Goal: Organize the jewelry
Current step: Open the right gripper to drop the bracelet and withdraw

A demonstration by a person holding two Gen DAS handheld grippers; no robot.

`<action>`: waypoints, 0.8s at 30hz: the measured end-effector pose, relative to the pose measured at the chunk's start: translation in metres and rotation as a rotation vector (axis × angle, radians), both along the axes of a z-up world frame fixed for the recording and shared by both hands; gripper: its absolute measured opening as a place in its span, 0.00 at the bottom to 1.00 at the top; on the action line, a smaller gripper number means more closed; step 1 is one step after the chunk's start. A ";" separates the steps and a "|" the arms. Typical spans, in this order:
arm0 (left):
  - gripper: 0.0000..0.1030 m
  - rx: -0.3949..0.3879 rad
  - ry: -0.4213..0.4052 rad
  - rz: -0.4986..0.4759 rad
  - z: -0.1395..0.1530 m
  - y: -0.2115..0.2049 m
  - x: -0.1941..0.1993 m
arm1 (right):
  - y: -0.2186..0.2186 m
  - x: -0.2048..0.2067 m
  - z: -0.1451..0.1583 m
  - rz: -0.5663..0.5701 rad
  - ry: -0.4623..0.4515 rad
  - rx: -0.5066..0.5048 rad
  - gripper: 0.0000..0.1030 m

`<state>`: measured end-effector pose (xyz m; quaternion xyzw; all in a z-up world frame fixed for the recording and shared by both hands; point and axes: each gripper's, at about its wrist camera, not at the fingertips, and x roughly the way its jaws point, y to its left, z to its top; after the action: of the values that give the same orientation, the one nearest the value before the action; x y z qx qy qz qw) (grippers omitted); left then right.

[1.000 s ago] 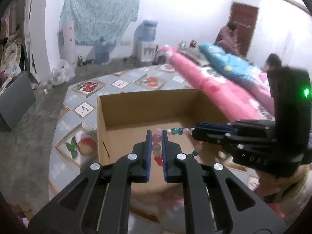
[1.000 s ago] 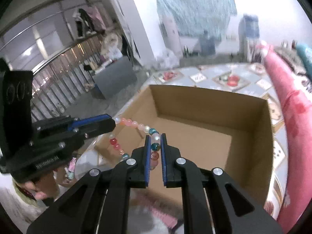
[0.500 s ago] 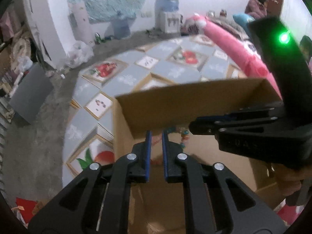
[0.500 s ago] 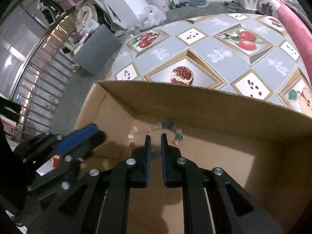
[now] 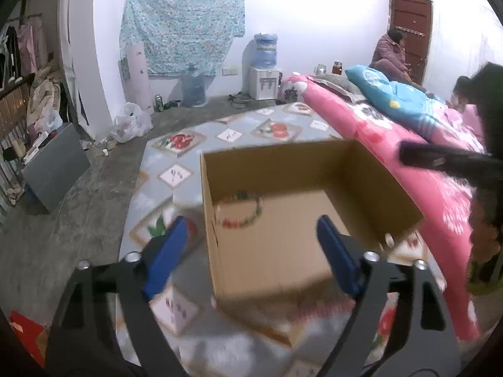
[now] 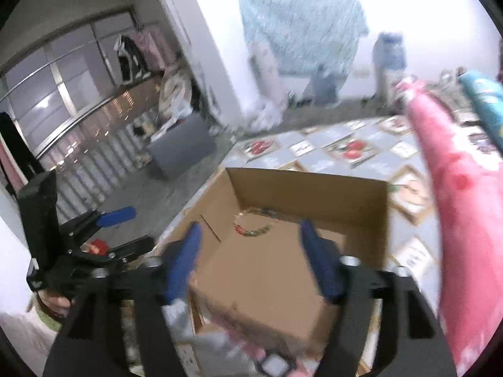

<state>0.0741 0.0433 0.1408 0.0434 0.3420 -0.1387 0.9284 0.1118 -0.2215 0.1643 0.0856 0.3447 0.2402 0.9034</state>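
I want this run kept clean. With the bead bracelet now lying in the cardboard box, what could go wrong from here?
1. The bracelet lies near the box's far left corner, so reaching back in might snag it or nudge the wall.
2. Both grippers, left and right, are opening with nothing between them; they hang close together over the box and might collide.
3. The box sits by the pink blanket; a bump could shift it.

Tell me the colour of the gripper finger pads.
Blue pads on black gripper arms, clearest in the left wrist view.
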 end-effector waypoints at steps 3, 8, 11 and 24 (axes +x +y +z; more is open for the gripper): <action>0.85 0.019 0.037 -0.005 -0.020 -0.005 -0.034 | -0.016 -0.045 -0.012 -0.057 -0.001 -0.033 0.84; 0.85 0.098 0.160 0.039 -0.080 -0.021 -0.056 | -0.016 -0.088 -0.074 -0.142 0.148 -0.139 0.90; 0.85 0.151 0.235 0.080 -0.116 -0.028 -0.057 | -0.009 -0.097 -0.111 -0.164 0.241 -0.176 0.90; 0.91 0.129 0.352 0.161 -0.161 -0.025 -0.044 | 0.013 -0.095 -0.185 -0.223 0.333 -0.393 0.91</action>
<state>0.0299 0.0179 -0.0198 0.0506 0.5097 -0.0471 0.8576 0.0163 -0.2085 -0.0207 -0.0156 0.5167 0.0504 0.8546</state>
